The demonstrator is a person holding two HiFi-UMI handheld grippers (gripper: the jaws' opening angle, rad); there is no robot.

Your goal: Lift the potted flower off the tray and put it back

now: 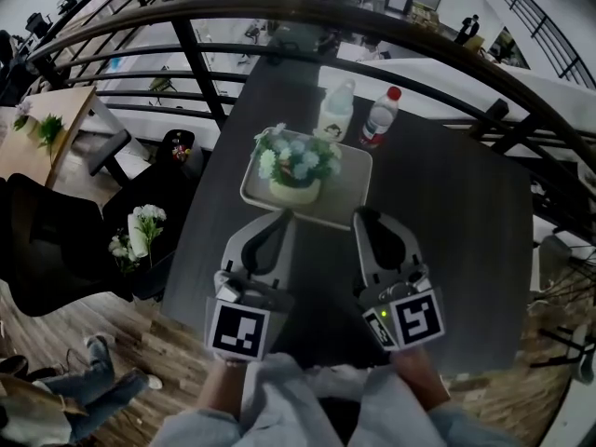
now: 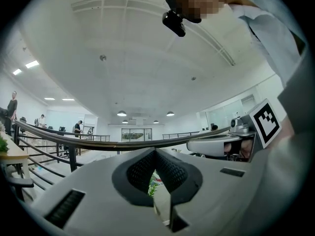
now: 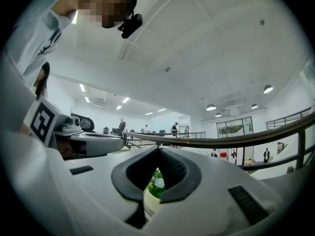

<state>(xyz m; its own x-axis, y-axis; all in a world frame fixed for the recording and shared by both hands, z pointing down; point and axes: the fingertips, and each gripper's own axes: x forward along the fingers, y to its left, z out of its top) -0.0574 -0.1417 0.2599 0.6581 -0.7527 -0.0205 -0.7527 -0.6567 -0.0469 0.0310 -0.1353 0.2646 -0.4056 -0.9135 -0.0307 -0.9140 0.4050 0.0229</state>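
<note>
dark table point(image 1: 456, 250): pale-bloomed potted flower point(image 1: 296, 164) on tray point(image 1: 350, 194); left hand-held gripper point(image 1: 282, 215), right hand-held gripper point(image 1: 361, 215) closed.

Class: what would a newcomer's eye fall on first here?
The potted flower, pale blooms in a cream pot, stands on a tray on the dark table. A white-capped bottle and a red-capped bottle stand behind it; the left gripper and right gripper, jaws together, point at the tray's near edge.
</note>
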